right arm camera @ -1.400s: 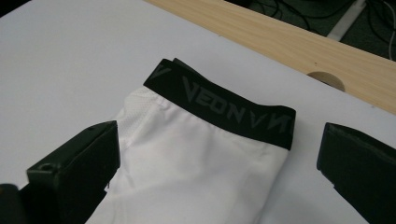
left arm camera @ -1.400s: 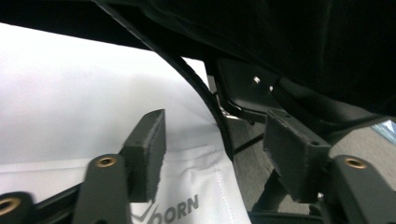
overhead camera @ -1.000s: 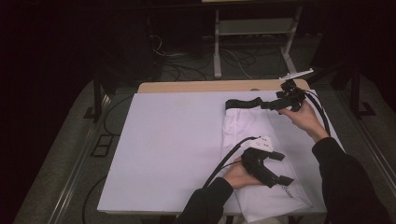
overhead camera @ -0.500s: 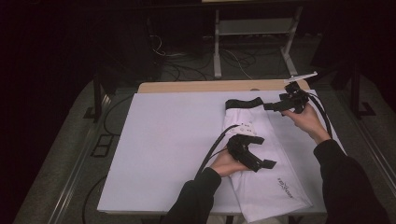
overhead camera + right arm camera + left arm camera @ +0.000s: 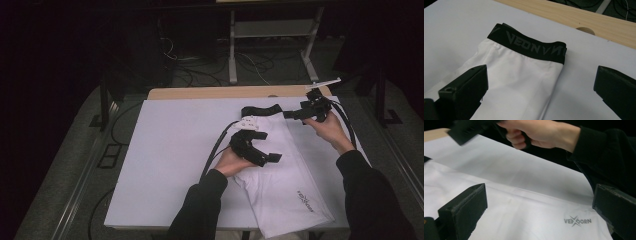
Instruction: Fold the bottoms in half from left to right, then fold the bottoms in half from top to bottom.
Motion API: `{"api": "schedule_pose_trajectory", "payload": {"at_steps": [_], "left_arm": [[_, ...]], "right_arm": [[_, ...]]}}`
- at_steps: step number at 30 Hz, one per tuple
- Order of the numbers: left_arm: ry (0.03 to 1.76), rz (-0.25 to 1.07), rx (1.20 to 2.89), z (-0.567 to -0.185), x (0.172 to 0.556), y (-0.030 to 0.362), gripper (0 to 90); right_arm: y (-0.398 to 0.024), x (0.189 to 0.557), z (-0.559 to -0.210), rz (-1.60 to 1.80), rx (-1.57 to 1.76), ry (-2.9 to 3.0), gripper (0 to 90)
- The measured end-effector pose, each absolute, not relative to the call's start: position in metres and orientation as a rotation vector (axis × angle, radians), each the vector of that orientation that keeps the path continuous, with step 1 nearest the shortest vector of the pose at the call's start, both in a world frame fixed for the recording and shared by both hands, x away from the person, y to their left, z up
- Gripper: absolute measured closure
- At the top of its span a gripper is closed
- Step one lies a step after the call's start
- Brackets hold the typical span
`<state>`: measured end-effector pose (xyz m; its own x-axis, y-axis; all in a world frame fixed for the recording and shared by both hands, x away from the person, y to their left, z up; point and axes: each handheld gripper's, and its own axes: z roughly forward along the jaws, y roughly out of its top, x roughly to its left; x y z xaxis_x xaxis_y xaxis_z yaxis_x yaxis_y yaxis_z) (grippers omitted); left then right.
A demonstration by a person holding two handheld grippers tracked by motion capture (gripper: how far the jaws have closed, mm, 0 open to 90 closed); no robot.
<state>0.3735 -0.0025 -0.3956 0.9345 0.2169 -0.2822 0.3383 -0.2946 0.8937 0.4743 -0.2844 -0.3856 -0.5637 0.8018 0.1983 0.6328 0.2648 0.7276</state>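
A white garment [image 5: 287,187] with a black waistband [image 5: 260,110] lies folded lengthwise on the right half of the table, its grey logo near the front end. My left gripper [image 5: 272,146] hovers over the garment's middle. Its jaws have just been opening and stand wide, with nothing between them. The left gripper view has the white cloth [image 5: 524,215] and logo [image 5: 577,221] below the left gripper [image 5: 540,195]. At the far right my right gripper [image 5: 289,114] stands open, pointing at the waistband [image 5: 534,47] without touching it. The right gripper [image 5: 541,75] has cloth [image 5: 516,82] below.
A white sheet [image 5: 170,150] covers the table, and a wooden strip [image 5: 225,92] with a round hole [image 5: 585,30] shows at its far edge. The left gripper's cable [image 5: 215,150] trails over the sheet. A metal stand [image 5: 270,30] and floor cables lie beyond.
My left hand has moved up the garment, away from the front edge and a little left, toward the waistband. The right hand has stayed near the waistband.
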Motion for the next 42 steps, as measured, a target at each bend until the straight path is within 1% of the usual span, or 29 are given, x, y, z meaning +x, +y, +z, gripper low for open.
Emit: {"api": "schedule_pose_trajectory", "payload": {"at_steps": [7, 21, 34, 39, 42], "left_arm": [[0.455, -0.094, 1.892, -0.391, 0.386, 0.009, 0.0], [0.592, -0.022, 1.880, -0.398, 0.411, 0.030, 0.0], [0.699, -0.002, 1.862, -0.401, 0.434, 0.043, 0.0], [0.749, -0.009, 1.881, -0.407, 0.445, 0.047, 0.0], [0.792, -0.024, 1.863, -0.412, 0.452, 0.051, 0.0]], "right_arm": [[-0.285, 0.474, -0.388, 1.183, 1.339, 2.327, 0.0], [-0.284, 0.476, -0.397, 1.179, 1.353, 2.339, 0.0], [-0.285, 0.481, -0.404, 1.160, 1.380, 2.339, 0.0], [-0.286, 0.483, -0.408, 1.156, 1.398, 2.340, 0.0], [-0.285, 0.485, -0.411, 1.150, 1.416, 2.345, 0.0]]}}
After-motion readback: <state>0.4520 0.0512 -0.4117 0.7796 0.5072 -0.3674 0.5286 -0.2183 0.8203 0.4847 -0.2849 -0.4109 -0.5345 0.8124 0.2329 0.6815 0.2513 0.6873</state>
